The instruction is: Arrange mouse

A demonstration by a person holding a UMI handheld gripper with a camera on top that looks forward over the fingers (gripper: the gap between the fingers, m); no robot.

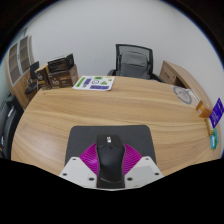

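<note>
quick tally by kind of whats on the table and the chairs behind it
mouse: 1, black, between the gripper fingers
mouse pad: 1, dark grey
printed sheet or booklet: 1
office chairs: 2, the second beside it
small items at the table's far right edge: too small to tell
total: 5

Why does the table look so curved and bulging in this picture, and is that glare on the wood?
In the gripper view, the wide-angle lens bends straight lines, so the wooden table bows outward; a pale sheen lies across its top, likely room light. The black mouse stays fairly sharp between the fingers of the hand-held gripper, on a dark mouse mat, while the distant office chair looks small and softer.
</note>
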